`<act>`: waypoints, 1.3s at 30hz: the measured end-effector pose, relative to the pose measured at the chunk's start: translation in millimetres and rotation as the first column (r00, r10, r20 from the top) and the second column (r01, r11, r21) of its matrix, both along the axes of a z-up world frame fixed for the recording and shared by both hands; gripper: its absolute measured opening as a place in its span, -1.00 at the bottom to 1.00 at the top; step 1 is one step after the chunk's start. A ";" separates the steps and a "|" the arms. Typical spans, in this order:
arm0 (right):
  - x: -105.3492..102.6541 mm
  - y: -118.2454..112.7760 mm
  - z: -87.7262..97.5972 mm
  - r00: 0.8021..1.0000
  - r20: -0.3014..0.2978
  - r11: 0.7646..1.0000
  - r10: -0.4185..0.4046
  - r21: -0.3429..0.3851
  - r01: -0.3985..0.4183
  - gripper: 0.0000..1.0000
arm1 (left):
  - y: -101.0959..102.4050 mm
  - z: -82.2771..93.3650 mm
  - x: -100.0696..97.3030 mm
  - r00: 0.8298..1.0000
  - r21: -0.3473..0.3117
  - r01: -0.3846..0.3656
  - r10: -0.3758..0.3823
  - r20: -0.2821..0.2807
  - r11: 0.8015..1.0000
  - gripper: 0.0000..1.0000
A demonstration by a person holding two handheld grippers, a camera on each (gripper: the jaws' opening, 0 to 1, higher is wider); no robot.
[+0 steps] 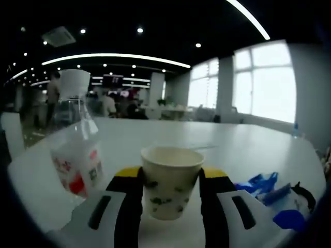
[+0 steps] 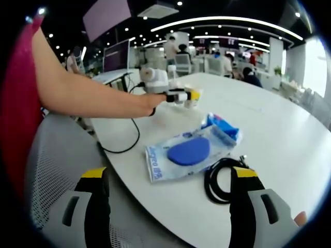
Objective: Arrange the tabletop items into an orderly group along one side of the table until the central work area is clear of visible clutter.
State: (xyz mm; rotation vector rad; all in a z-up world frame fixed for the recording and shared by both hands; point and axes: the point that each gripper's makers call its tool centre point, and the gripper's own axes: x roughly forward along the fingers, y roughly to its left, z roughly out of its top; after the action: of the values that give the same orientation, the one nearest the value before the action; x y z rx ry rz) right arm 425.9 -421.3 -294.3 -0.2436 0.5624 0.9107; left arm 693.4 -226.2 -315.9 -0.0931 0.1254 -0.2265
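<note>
In the left gripper view the left gripper (image 1: 170,194) has its two black, yellow-tipped jaws standing on either side of a paper cup (image 1: 170,181) with a green printed pattern. The jaws sit close against the cup's walls, and it looks pinched between them, though the actual contact lines are hard to make out. The cup stands upright on the white table (image 1: 243,144), its base lying between the jaw roots. Just left of the left jaw stands a clear plastic bottle (image 1: 77,150) with a white cap and a red-and-white label; its lower part is cut off behind the jaw. To the right of the right jaw lie a blue plastic package (image 1: 261,185) and something dark beside it, both blurred and partly cut by the view's edge.

In the right gripper view the right gripper (image 2: 168,206) has its jaws spread wide, holding nothing. Between and beyond them lie a clear packet holding a blue oval pad (image 2: 189,152) and, nearer the right jaw, a coiled black cable (image 2: 220,178). Farther ahead a person's bare arm (image 2: 88,95) reaches to the left gripper (image 2: 187,96), whose yellow tips close round the small, blurred cup there.
</note>
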 end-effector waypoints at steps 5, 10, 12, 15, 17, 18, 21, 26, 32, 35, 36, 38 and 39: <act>-0.3 -0.7 -0.9 1.000 -0.003 1.000 0.000 -0.002 0.000 0.94 | 0.4 -8.6 0.1 1.000 0.010 -0.009 0.010 -0.011 1.000 -0.20; -0.2 -1.3 -1.3 1.000 -0.004 1.000 -0.001 -0.004 0.001 0.94 | 1.5 -13.5 -1.1 1.000 0.011 -0.017 0.017 -0.017 1.000 -0.20; 0.1 -1.5 -1.4 1.000 -0.004 1.000 -0.002 -0.004 0.002 0.94 | 1.8 -17.6 -2.0 1.000 0.012 -0.018 0.019 -0.025 1.000 -0.20; -0.1 -1.1 -1.3 1.000 -0.004 1.000 -0.001 -0.005 0.001 0.94 | 4.0 -20.7 -1.3 0.999 0.003 -0.026 0.026 -0.034 1.000 -0.20; -0.2 -0.9 -1.3 1.000 -0.006 1.000 -0.001 -0.003 0.001 0.94 | 4.6 -20.9 -1.6 0.999 0.007 -0.029 0.030 -0.035 1.000 -0.20; -0.1 -1.0 -1.2 1.000 -0.005 1.000 -0.001 -0.004 0.001 0.94 | 4.3 -21.2 -2.1 0.999 0.008 -0.029 0.030 -0.037 1.000 -0.20; 0.1 -0.9 -1.0 1.000 -0.005 1.000 -0.003 -0.002 0.003 0.94 | 4.1 -21.6 -2.9 0.999 0.014 -0.030 0.031 -0.040 0.999 -0.20; 0.3 -0.7 -1.1 1.000 -0.004 1.000 -0.002 -0.001 0.002 0.94 | 3.8 -22.1 -2.0 0.998 0.028 -0.033 0.035 -0.045 0.999 -0.20; 0.9 -1.4 -0.8 1.000 -0.001 1.000 -0.005 0.001 0.005 0.94 | 2.9 -22.5 0.7 0.998 0.033 -0.042 0.043 -0.055 0.999 -0.19; 0.5 -1.0 -0.6 1.000 0.000 1.000 -0.004 0.001 0.004 0.94 | 1.3 -25.0 -0.1 0.996 0.021 -0.036 0.038 -0.075 0.999 -0.18; 0.6 -1.1 -0.7 1.000 0.000 1.000 -0.004 0.001 0.004 0.94 | 0.9 -25.7 -0.6 0.996 0.020 -0.034 0.036 -0.079 0.999 -0.18; 0.5 -1.0 -0.6 1.000 -0.001 1.000 -0.004 0.001 0.004 0.94 | 1.1 -28.7 -1.8 0.995 0.021 -0.031 0.033 -0.090 0.999 -0.16; 0.5 -0.9 -0.6 1.000 -0.001 1.000 -0.004 0.000 0.004 0.94 | 1.6 -29.3 -2.6 0.995 0.016 -0.032 0.034 -0.089 0.999 -0.12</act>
State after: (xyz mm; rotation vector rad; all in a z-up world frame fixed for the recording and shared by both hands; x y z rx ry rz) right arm 426.4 -422.2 -295.0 -0.2418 0.5629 0.9070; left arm 690.8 -224.6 -345.1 -0.0909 0.2140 -0.1884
